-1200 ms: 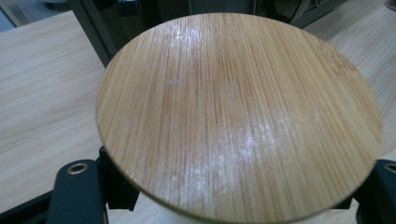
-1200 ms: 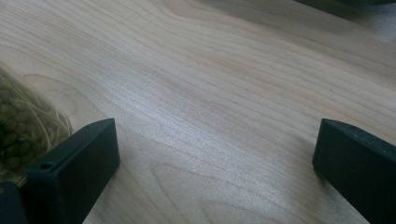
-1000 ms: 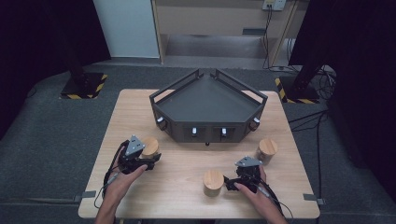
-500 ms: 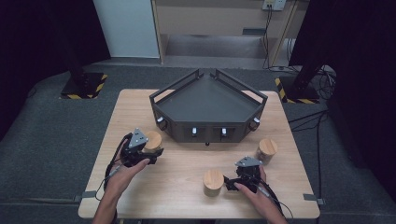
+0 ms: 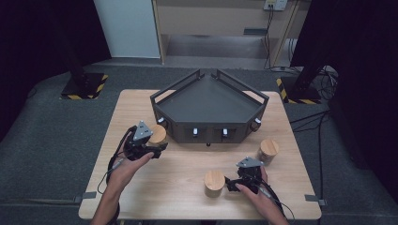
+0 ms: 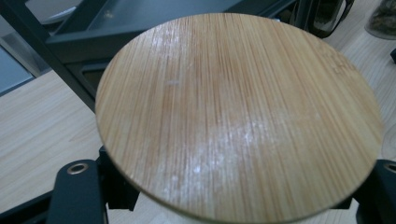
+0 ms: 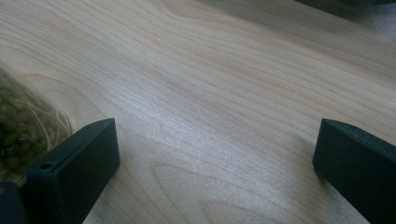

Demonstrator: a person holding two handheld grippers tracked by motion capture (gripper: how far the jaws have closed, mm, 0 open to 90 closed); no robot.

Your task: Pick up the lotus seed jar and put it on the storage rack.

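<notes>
A glass jar with a round bamboo lid [image 5: 157,133] hangs just above the table, close to the left front wall of the black tray [image 5: 206,101]. My left gripper [image 5: 151,146] is shut on its body below the lid. In the left gripper view the lid [image 6: 238,116] hides the jar's body, and the black jaws stand on either side of it, at the lower corners. My right gripper [image 5: 231,183] rests low on the table, open, with bare wood between its jaws [image 7: 215,154]. A second lidded jar [image 5: 214,181] stands just to its left, its glass side [image 7: 18,126] showing green contents.
A third lidded jar [image 5: 269,149] stands at the right, near the tray's front right corner. The angular black tray has raised rails and several white knobs on its front wall [image 5: 209,133]. The wooden table [image 5: 178,178] is bare between the two hands.
My left gripper has lifted the jar off the table and carried it a little toward the tray. The right gripper has stayed where it was.
</notes>
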